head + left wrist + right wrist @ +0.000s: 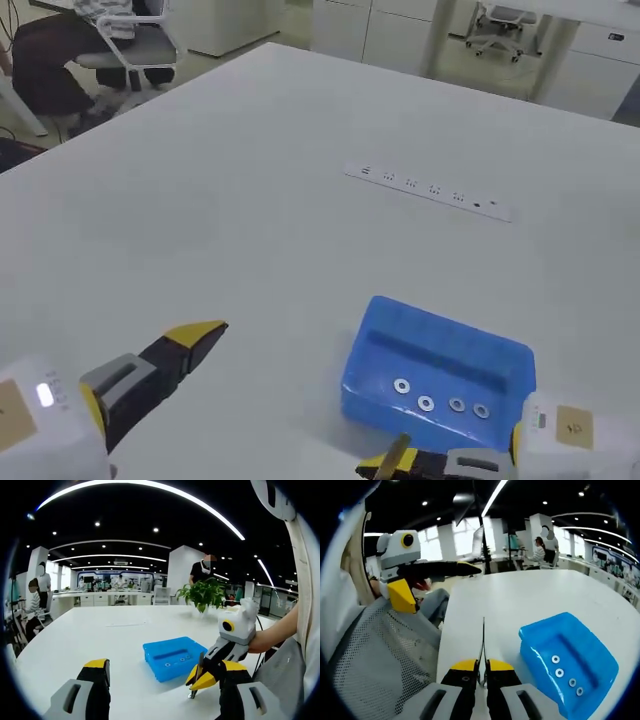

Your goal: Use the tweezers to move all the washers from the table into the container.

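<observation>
Right gripper [481, 666] is clamped on the tweezers [483, 640]. Left gripper [150, 365] stands wide, empty. Four washers [559, 672] lie in the blue container [535, 630], ahead-right of the right gripper. Transfer appears complete. Next, check the table for strays.

The right tool [481, 666] clamps tweezers [483, 640] beside the container [536, 652] holding four washers [559, 672].

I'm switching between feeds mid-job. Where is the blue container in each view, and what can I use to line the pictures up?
Head view: blue container sits at lower right of centre.
Left gripper view: blue container sits near the middle, a little below centre.
Right gripper view: blue container sits at lower right, to the right of the tweezers.
Shared landmark: the row of four washers lying inside it.
</observation>
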The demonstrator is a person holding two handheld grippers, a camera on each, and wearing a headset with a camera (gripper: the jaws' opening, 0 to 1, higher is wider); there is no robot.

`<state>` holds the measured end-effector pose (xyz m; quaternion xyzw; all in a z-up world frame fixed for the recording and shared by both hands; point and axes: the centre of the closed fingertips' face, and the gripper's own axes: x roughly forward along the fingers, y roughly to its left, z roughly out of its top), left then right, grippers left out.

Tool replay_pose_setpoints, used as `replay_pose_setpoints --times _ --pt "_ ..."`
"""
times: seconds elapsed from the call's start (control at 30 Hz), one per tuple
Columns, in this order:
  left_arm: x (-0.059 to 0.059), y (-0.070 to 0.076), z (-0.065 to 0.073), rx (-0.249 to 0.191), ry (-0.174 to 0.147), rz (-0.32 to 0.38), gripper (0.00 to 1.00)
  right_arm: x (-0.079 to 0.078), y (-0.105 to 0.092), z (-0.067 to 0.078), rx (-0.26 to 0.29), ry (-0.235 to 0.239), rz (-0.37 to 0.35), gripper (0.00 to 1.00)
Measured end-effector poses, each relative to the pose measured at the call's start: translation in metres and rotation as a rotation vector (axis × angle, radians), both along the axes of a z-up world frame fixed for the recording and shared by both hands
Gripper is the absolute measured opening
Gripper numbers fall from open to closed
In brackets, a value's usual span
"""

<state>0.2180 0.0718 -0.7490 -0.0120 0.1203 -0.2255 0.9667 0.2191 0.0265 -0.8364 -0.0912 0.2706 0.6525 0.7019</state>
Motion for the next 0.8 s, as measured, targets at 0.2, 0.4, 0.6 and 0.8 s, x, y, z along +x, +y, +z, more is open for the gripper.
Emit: replay_pose_setpoints --times 0.2,0.4,0.6,0.8 --pt "0.000 0.000 0.000 -0.001 0.002 0.001 0.92 0.010 -0.007 0.006 0.035 0.063 -0.075 0.03" --pt "0.000 -0.001 -0.001 0.000 0.007 -0.005 0.92 0.020 -0.007 0.028 0.113 0.098 -0.130 0.03" --pt "0.000 -0.001 -0.001 0.000 0.008 -0.007 0.92 0.033 -0.007 0.047 0.173 0.112 -0.169 0.03" --pt "0.000 -0.002 -0.002 0.000 0.009 -0.010 0.92 0.043 -0.005 0.058 0.197 0.110 -0.182 0.03"
